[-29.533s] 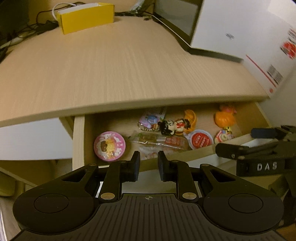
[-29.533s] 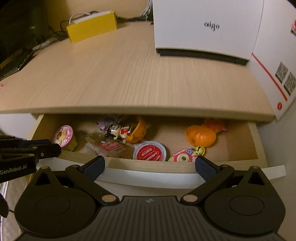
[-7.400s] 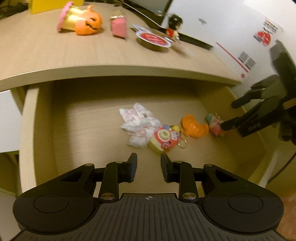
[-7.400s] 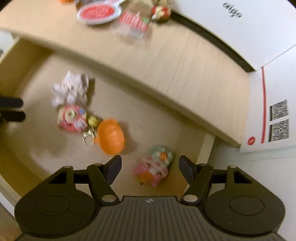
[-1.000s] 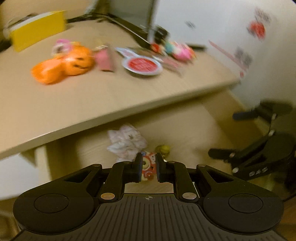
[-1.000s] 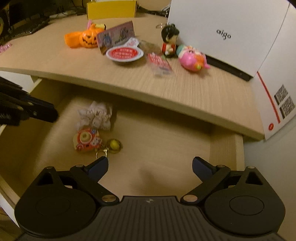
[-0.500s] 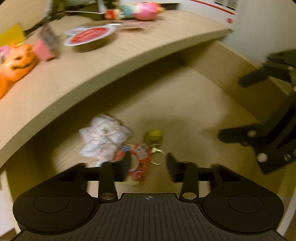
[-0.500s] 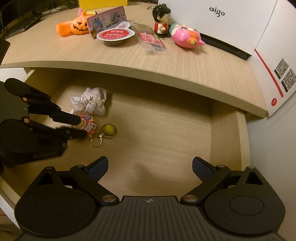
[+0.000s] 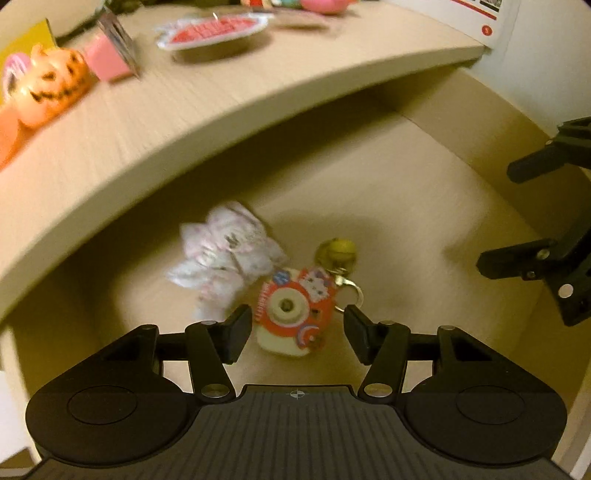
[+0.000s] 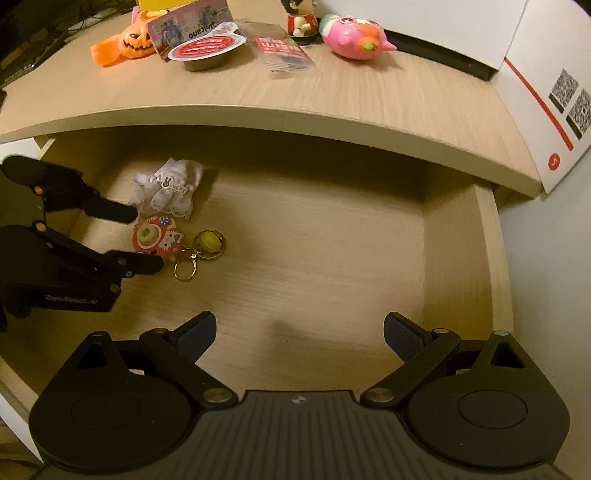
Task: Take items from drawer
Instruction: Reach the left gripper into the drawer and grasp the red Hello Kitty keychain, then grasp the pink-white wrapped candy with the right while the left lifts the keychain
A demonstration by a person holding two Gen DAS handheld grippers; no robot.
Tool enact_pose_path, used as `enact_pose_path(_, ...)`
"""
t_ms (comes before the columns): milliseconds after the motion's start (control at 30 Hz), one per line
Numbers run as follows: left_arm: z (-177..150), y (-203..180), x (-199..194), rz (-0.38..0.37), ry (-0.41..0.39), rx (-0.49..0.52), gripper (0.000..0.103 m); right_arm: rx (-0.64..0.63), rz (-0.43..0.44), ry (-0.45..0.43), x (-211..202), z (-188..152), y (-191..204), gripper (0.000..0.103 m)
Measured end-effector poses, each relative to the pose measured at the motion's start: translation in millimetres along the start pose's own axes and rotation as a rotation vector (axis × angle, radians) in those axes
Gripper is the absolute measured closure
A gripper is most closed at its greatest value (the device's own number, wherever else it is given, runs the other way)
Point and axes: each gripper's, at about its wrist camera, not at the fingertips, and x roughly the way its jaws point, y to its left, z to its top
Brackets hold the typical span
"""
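Your left gripper (image 9: 293, 325) is spread wide, having just opened up within the last sec, w/ the red camera charm (image 9: 295, 310) sitting btwn the tips. In the right wrist view one finger (image 10: 110, 210) lies at the charm's 10 o'clock edge, the other at its 5 o'clock edge. Whether either pad actually touches it, can't tell. Nothing is clamped.

The charm is flat, roundish, glossy red w/ a cream lens ring at centre and a white cat sticker; it lies on the drawer (image 10: 332, 236) floor, left part. At its 1 o'clock in the left wrist view, clipped on by a metal clasp & split ring (image 10: 184, 271), sits a small yellow bell (image 9: 338, 251), round and shiny. At the charm's 10 o'clock, just beside it, is a crumpled white cloth pouch (image 9: 225, 254), soft, frilly, w/ a bunny print.

Your right gripper (image 10: 299, 334) is also spread wide, blue textured pads, empty, over bare drawer floor well apart from the charm, at its 4 o'clock in the right wrist view.

The drawer is pale wood-grain board. Above it at 12 o'clock, the desktop (image 10: 369, 96), same grain, carries an orange plastic pumpkin (image 10: 133, 38), a foil-lidded cup (image 10: 207, 50), a clear snack packet (image 10: 280, 50), a small figurine (image 10: 301, 18) and a pink squishy toy (image 10: 352, 35). A white box (image 10: 546, 85) w/ a red stripe stands at 2 o'clock.
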Motion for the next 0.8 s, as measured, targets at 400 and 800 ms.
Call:
enact_pose_path(400,20.3,26.8,13.8,-0.088,0.058,-0.211,0.055,0.033,0.03,0.006,0.7,4.0,-6.1,0.007)
enact_pose_path(800,-15.5,57.5,-89.1,-0.053,-0.033,-0.412,0.055,-0.142,0.046,-0.113,9.0,45.3,30.7,0.006)
